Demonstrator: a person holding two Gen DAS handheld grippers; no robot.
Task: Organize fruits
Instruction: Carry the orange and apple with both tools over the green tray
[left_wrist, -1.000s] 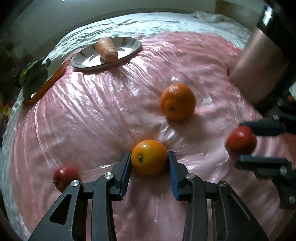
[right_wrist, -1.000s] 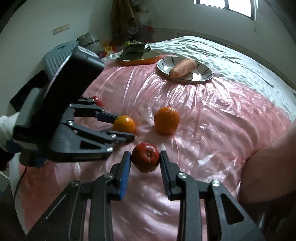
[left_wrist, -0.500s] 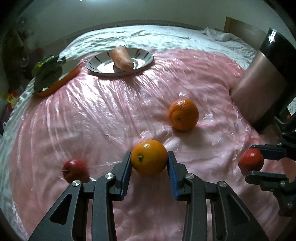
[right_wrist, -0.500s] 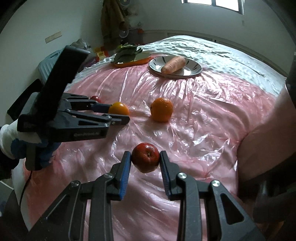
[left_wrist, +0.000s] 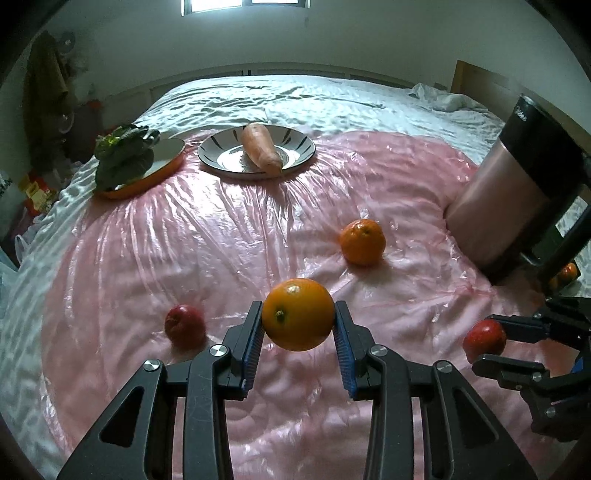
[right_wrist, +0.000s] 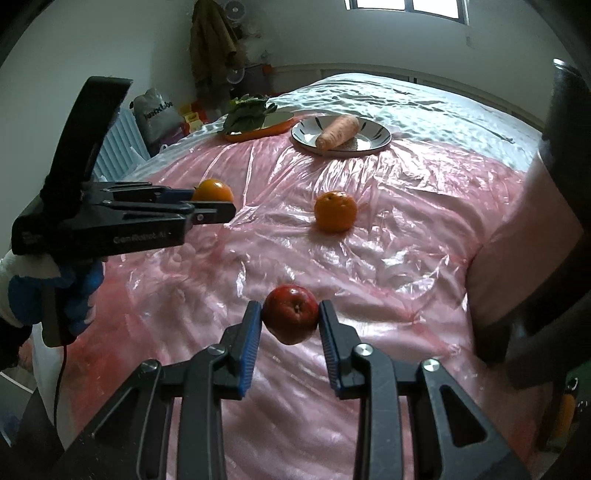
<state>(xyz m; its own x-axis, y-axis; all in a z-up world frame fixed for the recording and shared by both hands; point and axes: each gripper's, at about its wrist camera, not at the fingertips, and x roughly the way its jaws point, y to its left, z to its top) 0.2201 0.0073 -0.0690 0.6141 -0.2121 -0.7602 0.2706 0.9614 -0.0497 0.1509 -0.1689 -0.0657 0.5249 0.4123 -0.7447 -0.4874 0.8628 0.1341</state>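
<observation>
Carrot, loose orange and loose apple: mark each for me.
carrot (left_wrist: 259, 148), left wrist view, mid-body.
loose orange (left_wrist: 362, 242), left wrist view, centre of peel.
loose apple (left_wrist: 185, 325), left wrist view, front face.

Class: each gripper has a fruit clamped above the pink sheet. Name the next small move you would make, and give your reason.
Probably carry both fruits onward, jaws kept shut. The left gripper holds an orange and the right gripper a red apple, both clear of the pink sheet, with no free fruit container in view.
</observation>
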